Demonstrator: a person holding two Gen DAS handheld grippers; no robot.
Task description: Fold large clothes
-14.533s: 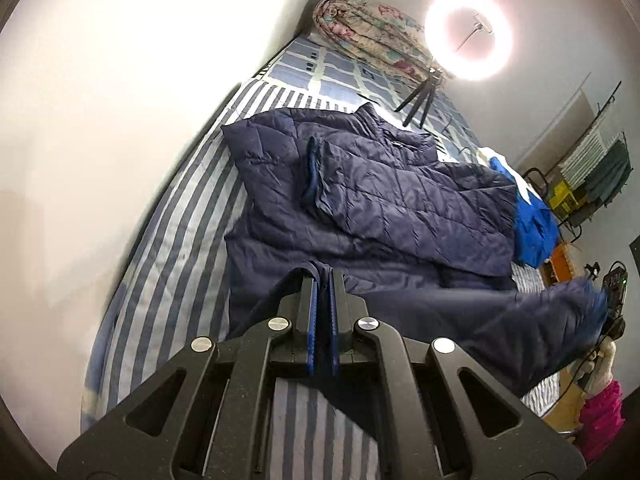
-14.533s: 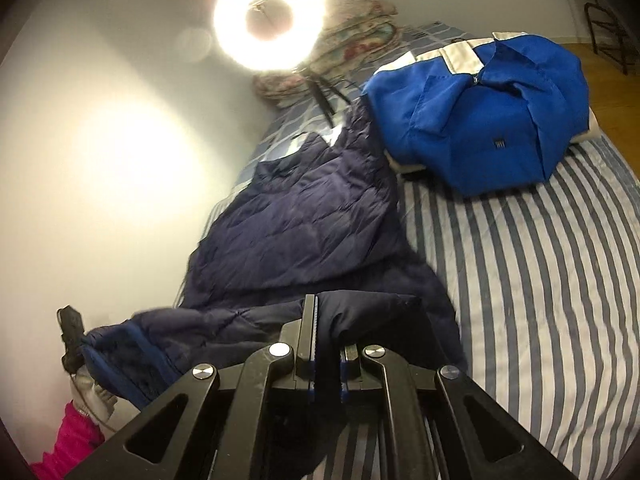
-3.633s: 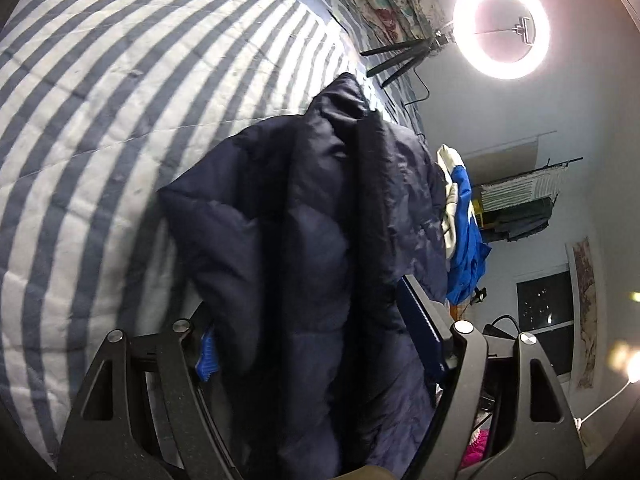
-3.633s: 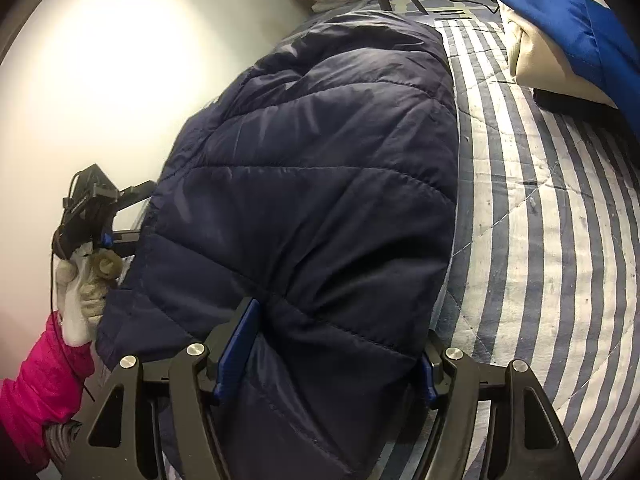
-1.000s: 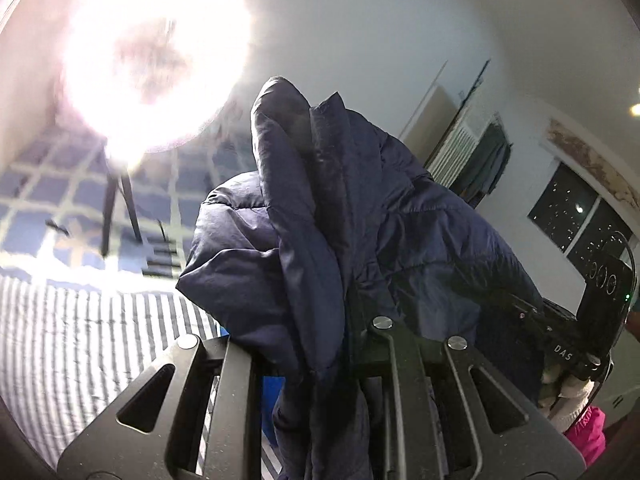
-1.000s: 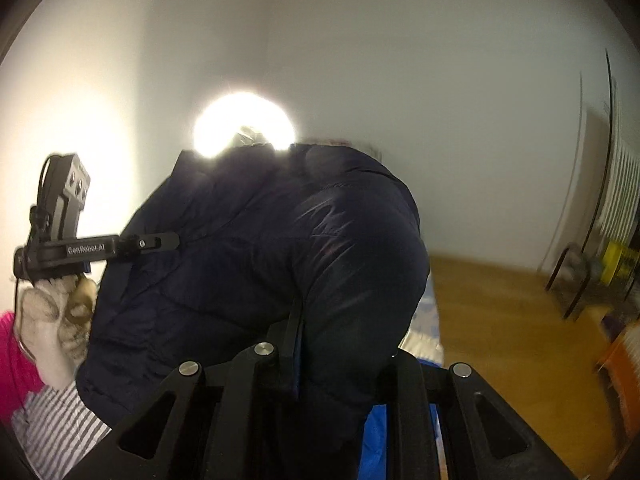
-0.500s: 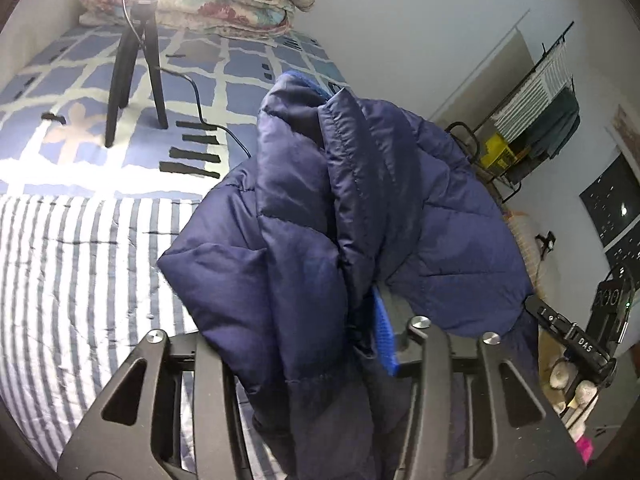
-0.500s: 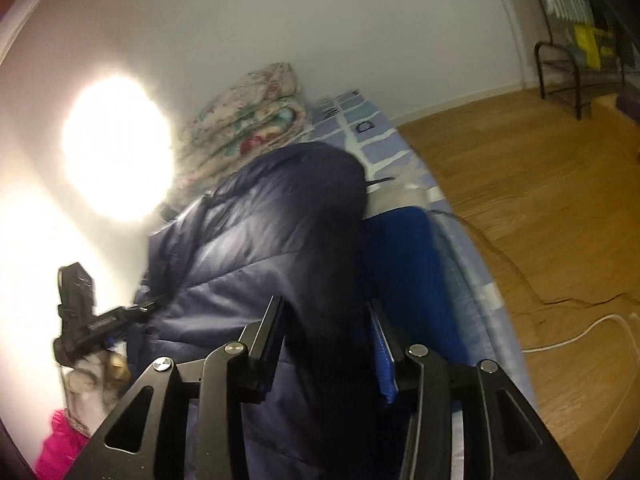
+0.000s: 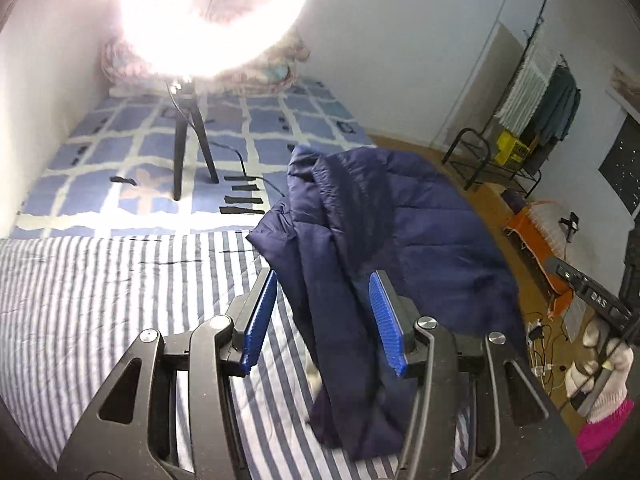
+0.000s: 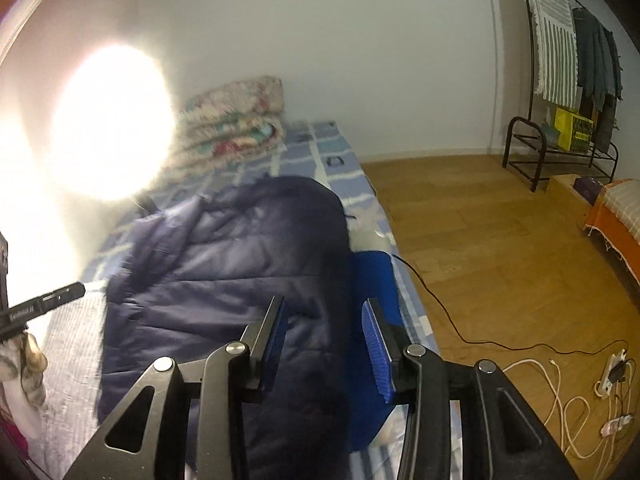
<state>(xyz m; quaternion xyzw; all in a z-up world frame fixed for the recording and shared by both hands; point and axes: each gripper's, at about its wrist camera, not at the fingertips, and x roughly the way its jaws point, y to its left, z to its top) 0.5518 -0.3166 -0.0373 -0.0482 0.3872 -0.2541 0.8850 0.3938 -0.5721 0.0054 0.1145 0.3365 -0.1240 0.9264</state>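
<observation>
Jacket: the navy quilted jacket [image 9: 400,236] lay in a folded bundle on the striped bed [image 9: 100,288], toward the edge nearest the wooden floor [image 10: 500,240], partly on top of a blue garment [image 10: 376,280].
Left tool: the left tool [image 9: 324,316] stood with its blue pads spread apart; a fold of the jacket ran between them, but nothing was pinched.
Right tool: the right tool [image 10: 326,340] was likewise spread wide over the jacket's near end, gripping nothing.
Hand: a pale-gloved hand [image 9: 604,368] showed at the right edge of the left view, holding the other tool's handle.
Stage: I judged the bundle set down and let go, the fold close to finished.
Feel of the jacket: it looked puffy, soft and light, with a smooth shell that I would expect to slip and spring back out of a fold.
Where to hold: I would take it at a stitched seam or the thick doubled edge, not the slick middle of a panel.
Nearby: a ring light [image 9: 216,12] on a tripod [image 9: 188,144] glared over the bed, and a folded floral quilt [image 10: 236,116] sat by the wall.
</observation>
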